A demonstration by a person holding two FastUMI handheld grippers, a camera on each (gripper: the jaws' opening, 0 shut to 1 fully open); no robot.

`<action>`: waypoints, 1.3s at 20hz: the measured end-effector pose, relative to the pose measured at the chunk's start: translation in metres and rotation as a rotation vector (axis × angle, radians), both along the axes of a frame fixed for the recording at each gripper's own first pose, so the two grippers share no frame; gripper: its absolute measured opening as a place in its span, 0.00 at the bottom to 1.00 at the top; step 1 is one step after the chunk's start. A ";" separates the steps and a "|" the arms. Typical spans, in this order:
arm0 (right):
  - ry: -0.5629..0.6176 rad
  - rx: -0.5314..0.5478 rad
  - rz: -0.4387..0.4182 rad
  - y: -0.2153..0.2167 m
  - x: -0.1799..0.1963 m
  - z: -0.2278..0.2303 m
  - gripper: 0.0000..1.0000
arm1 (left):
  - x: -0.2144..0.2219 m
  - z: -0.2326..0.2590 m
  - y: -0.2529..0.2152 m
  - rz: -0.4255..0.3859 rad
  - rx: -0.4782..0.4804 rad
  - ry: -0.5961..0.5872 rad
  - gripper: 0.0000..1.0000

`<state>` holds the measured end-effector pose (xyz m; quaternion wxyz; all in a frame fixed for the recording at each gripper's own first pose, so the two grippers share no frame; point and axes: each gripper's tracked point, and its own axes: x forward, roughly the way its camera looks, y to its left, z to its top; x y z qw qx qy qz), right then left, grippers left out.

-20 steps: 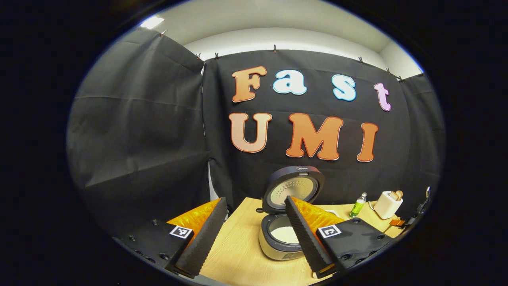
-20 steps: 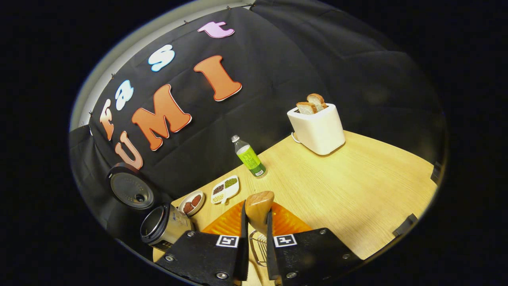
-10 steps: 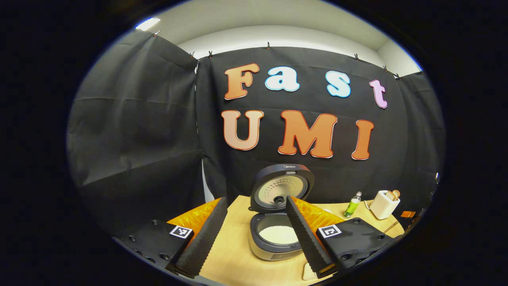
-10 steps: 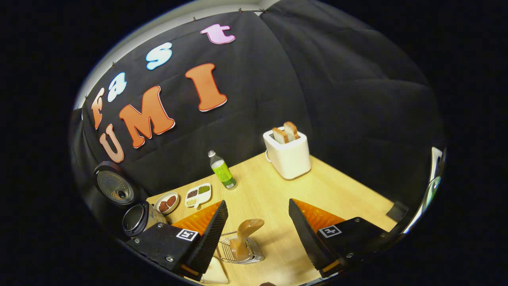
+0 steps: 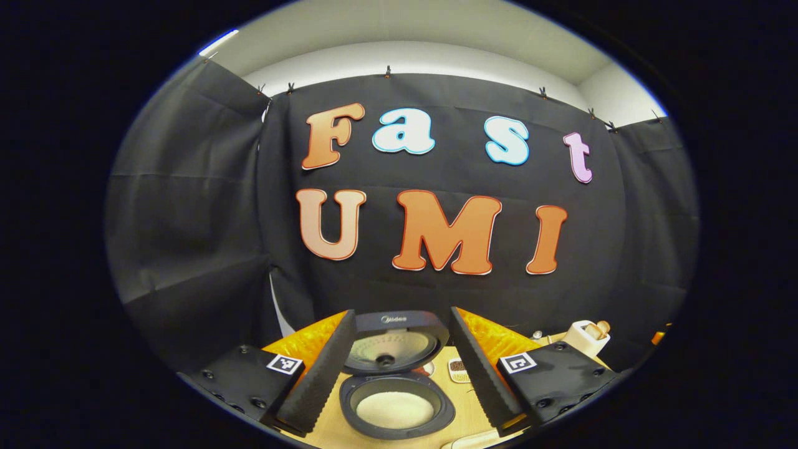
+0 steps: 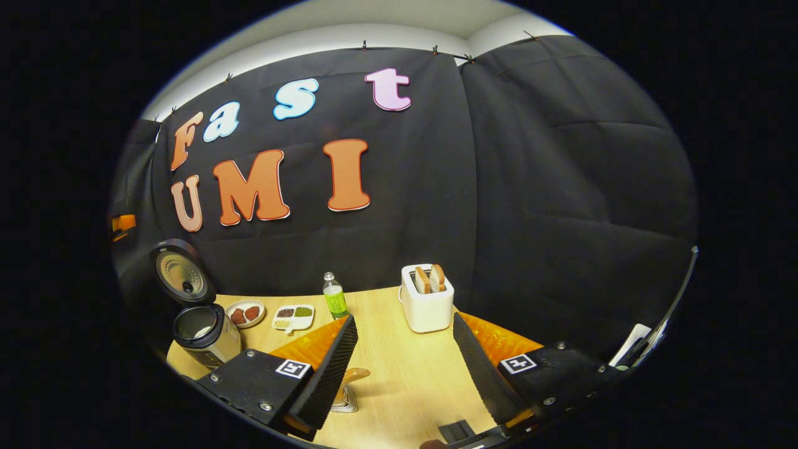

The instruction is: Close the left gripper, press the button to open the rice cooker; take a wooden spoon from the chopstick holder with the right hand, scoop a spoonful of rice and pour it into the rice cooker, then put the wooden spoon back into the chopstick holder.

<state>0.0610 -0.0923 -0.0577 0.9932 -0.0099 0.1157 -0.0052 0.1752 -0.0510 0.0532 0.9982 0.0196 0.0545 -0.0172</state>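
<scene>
Now the left gripper (image 5: 393, 374) hangs with its fingers spread wide and nothing between them, and in the left gripper view the rice cooker (image 5: 394, 405) sits straight ahead and below, framed by the two fingers. Its lid (image 5: 393, 342) stands raised at the far side, and the pot shows a pale layer of rice (image 5: 394, 408) in the bottom. To the right of the cooker, farther along the wooden table (image 5: 452, 419), a white toaster (image 5: 585, 335) stands with bread in its slots. In the right gripper view the right gripper (image 6: 405, 368) is likewise wide open and empty, hovering above the near part of the table (image 6: 399, 362). The wooden spoon (image 6: 354, 375) stands in the chopstick holder (image 6: 344, 400), a wire rack on the table just beside the gripper's left finger and partly hidden by it; whether they touch cannot be told. Far to the left in this view stands the open rice cooker (image 6: 206, 333), with a small round dish (image 6: 245, 312) and a divided white dish of grains (image 6: 293, 317) to its right, then a green bottle (image 6: 335, 297), then the toaster (image 6: 426, 298) holding two slices of bread, all along the far edge near the black cloth wall.
</scene>
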 end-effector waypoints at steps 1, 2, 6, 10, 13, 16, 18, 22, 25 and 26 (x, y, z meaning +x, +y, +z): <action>-0.002 -0.001 -0.004 -0.003 -0.005 0.003 0.95 | 0.020 0.002 -0.004 -0.006 -0.008 0.002 0.96; -0.004 -0.003 -0.007 -0.007 -0.008 0.005 0.95 | 0.039 0.003 -0.005 -0.005 -0.007 0.010 0.96; 0.020 -0.018 -0.035 -0.016 -0.022 0.002 0.95 | 0.117 -0.019 0.011 0.061 0.061 0.086 0.99; 0.033 -0.019 -0.053 -0.019 -0.030 0.003 0.95 | 0.151 -0.075 0.018 0.078 0.059 0.230 0.99; 0.032 -0.008 -0.057 -0.019 -0.034 0.008 0.95 | 0.159 -0.105 0.033 0.118 0.070 0.292 0.98; 0.028 0.006 -0.052 -0.016 -0.034 0.011 0.95 | 0.141 -0.107 0.028 0.095 0.056 0.262 1.00; 0.034 0.015 -0.033 -0.009 -0.030 0.007 0.95 | 0.121 -0.113 0.022 0.076 0.052 0.252 1.00; 0.057 0.052 0.035 0.017 -0.021 -0.002 0.95 | 0.061 -0.150 0.008 0.053 0.034 0.280 0.99; 0.084 0.078 0.093 0.038 -0.010 -0.012 0.95 | 0.006 -0.216 0.006 0.080 0.038 0.347 0.99; 0.093 0.079 0.112 0.044 -0.007 -0.015 0.95 | -0.007 -0.237 0.007 0.092 0.036 0.360 1.00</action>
